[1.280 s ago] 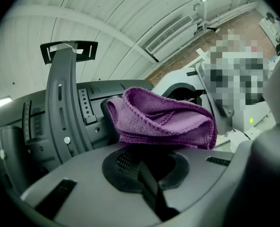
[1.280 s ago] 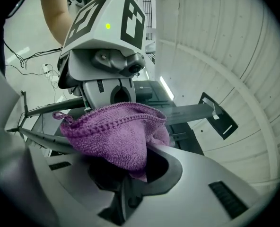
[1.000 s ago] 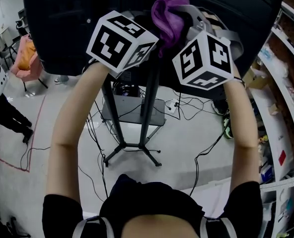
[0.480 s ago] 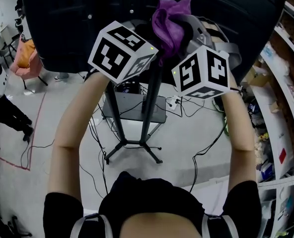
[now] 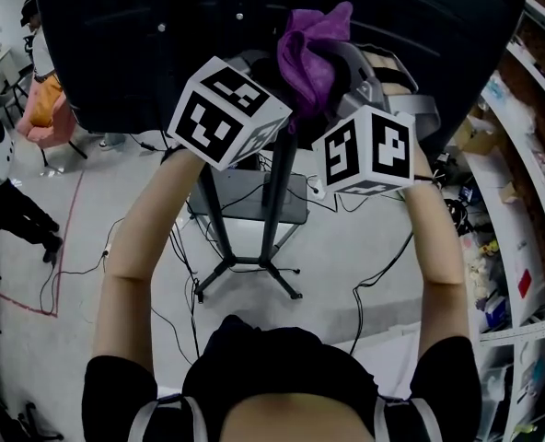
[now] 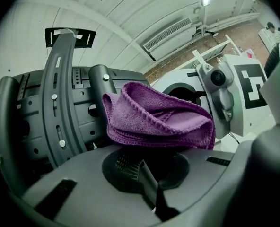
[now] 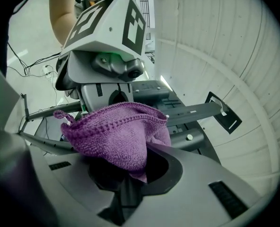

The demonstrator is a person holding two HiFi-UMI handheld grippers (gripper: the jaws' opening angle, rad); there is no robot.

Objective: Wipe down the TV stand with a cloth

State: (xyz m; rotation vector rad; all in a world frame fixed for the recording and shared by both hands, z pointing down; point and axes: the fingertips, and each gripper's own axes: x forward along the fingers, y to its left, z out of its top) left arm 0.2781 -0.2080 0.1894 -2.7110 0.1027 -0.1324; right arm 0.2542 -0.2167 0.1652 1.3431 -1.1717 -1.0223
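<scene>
cloth (image 5: pixel 314 49), purple and bunched up, sits raised at the back of the tv (image 5: pixel 144 35), right between the two tools near the top of the tv stand (image 5: pixel 277 191). left tongs (image 6: pixel 144 169) are closed, with the folded cloth (image 6: pixel 159 122) pinched at the tips. right tongs (image 7: pixel 126 174) are closed too, a fold of the cloth (image 7: pixel 114 136) tucked down between the jaws. so both grip the same cloth from opposite sides, tips nearly meeting. each gripper view shows the other tool just past the cloth: right tongs (image 6: pixel 215 84), left tongs (image 7: pixel 111 65). both arms reach up and forward, marker cubes (image 5: pixel 226 109) facing the head camera. grey mount brackets (image 6: pixel 59 89) run vertically on the tv back just beside the cloth. stand legs spread on the floor (image 5: pixel 365 247), black cables (image 5: pixel 176 247) loose around them.
</scene>
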